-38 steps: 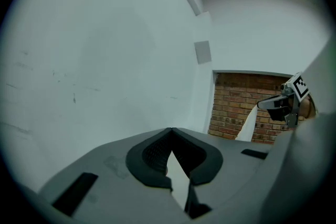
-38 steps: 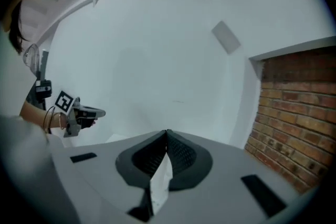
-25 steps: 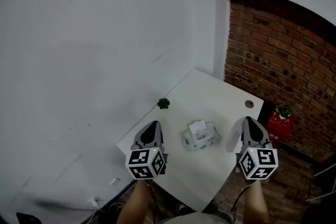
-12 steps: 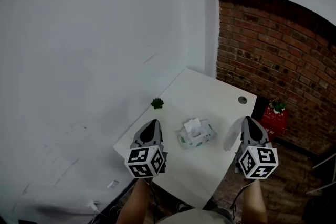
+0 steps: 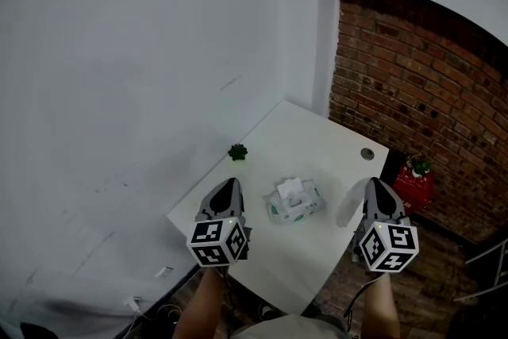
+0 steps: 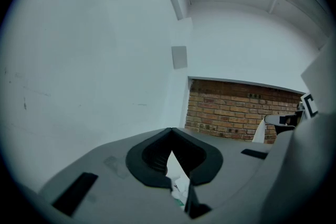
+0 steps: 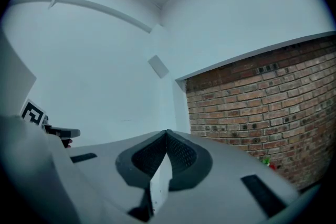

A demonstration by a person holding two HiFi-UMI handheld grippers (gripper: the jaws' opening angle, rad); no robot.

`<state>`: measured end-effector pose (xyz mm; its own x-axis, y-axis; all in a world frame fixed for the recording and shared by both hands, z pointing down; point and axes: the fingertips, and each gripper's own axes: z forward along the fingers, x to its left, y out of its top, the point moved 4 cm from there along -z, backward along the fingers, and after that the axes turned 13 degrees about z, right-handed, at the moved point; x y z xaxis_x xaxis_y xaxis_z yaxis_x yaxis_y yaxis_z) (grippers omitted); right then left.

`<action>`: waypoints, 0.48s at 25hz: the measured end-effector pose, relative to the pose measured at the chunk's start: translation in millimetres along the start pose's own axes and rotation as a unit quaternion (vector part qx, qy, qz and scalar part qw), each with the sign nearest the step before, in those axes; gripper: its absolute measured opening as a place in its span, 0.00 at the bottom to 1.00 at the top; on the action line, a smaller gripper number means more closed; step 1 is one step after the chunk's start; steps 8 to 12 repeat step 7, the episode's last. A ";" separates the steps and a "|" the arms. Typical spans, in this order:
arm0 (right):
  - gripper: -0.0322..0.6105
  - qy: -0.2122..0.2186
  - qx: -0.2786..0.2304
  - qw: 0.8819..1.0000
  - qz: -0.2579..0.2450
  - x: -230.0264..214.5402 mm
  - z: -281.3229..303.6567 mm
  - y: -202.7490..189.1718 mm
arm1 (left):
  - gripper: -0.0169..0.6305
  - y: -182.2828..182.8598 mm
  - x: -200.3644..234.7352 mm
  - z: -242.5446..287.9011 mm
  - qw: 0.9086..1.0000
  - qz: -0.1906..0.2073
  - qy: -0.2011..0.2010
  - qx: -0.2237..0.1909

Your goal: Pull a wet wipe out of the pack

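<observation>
The wet wipe pack [image 5: 294, 201] lies on the white table [image 5: 317, 139], with a white wipe standing up out of its top. Left of the pack my left gripper [image 5: 229, 185] hovers shut with nothing in it; its jaw tips [image 6: 169, 130] meet. My right gripper [image 5: 373, 183], to the right of the pack over the table's edge, is shut on a loose white wet wipe [image 5: 347, 208]. That sheet [image 7: 160, 181] hangs down between the right jaws [image 7: 167, 132]. Both grippers are apart from the pack.
A small green plant [image 5: 236, 152] sits near the table's left edge. A round cable hole [image 5: 366, 153] is at the far right corner. A red object [image 5: 414, 179] stands on the floor beside the brick wall [image 5: 421, 75]. A white wall runs along the left.
Both grippers and the held wipe keep their places beside the pack. Only the head view has shifted a little.
</observation>
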<state>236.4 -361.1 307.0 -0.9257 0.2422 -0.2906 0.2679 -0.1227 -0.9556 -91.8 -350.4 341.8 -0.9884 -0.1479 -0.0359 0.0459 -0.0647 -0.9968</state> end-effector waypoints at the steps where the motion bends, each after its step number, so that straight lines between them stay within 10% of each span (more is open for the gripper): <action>1: 0.05 0.001 0.001 1.000 0.000 -0.4 0.9 -0.1 | 0.03 -0.6 0.0 0.2 1.000 -0.001 0.002 0.001; 12: 0.05 0.006 0.003 1.000 0.000 0.4 6.4 -0.5 | 0.03 -2.4 2.9 3.5 1.000 -0.004 0.006 0.002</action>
